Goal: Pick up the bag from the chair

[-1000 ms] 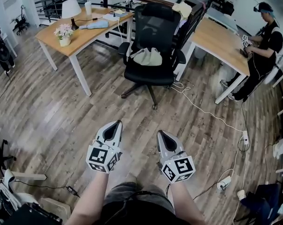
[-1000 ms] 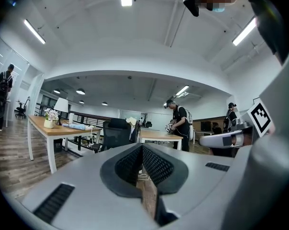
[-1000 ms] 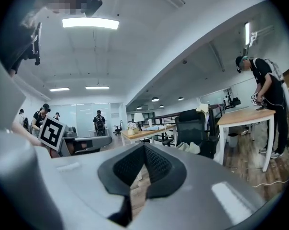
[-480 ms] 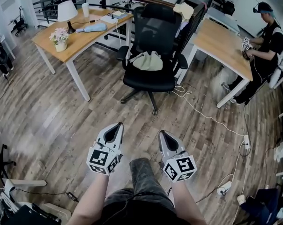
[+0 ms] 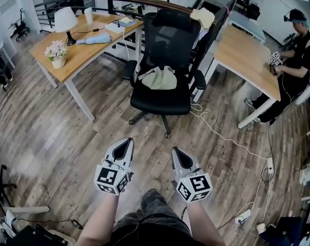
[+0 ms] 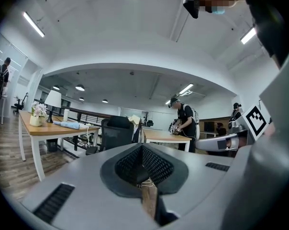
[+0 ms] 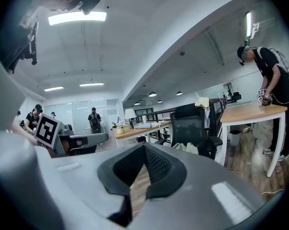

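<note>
Bag (image 5: 157, 79) of pale floppy cloth sits on the black office chair (image 5: 160, 100), well ahead of the closed, empty left gripper (image 5: 125, 142) and right gripper (image 5: 176, 152); it looks light, so pinch its bunched top.

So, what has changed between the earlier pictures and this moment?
The person has walked closer to the chair: in the head view, the chair and the bag on its seat now look nearer and larger. Nothing was taken hold of or let go. The left gripper and the right gripper remain shut and empty, side by side in front; the bag stays on the seat.
</note>
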Action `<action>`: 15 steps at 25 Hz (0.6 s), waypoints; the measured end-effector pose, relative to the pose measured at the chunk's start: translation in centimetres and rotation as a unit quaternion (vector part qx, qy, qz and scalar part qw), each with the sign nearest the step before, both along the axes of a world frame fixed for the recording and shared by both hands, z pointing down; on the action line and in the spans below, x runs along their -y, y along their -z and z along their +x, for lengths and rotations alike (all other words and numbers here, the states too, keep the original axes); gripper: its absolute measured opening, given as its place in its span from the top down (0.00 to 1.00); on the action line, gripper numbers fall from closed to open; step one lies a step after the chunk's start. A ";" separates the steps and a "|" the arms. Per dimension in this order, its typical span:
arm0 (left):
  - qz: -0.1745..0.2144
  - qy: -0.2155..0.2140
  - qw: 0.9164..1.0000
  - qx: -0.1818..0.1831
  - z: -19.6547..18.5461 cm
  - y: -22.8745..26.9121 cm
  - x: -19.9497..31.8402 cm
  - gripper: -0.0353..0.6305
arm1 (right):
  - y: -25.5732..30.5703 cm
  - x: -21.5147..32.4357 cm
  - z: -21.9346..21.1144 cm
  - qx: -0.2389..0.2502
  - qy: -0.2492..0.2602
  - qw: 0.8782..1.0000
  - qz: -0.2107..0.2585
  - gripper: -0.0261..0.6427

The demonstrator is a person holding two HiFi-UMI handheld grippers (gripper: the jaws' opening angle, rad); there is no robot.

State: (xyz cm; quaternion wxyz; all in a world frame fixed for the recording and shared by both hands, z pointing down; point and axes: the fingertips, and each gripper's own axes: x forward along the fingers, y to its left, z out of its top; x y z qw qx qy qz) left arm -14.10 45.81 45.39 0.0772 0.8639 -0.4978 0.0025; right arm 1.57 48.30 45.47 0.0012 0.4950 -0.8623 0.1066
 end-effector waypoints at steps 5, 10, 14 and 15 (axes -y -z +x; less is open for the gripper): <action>-0.005 -0.002 1.000 0.000 1.7 -0.3 4.5 0.95 | -0.3 4.5 1.4 0.001 0.002 1.000 -0.005 0.95; -0.009 -0.002 1.000 0.005 3.3 -0.6 8.5 0.95 | -1.0 8.4 3.1 0.002 0.004 1.000 -0.012 0.95; -0.004 0.002 1.000 0.005 3.9 -0.5 10.7 0.95 | -1.1 10.8 4.0 0.001 0.006 1.000 -0.009 0.95; -0.003 0.004 1.000 0.006 4.0 -0.6 11.2 0.95 | -1.1 11.4 4.2 0.001 0.006 1.000 -0.008 0.95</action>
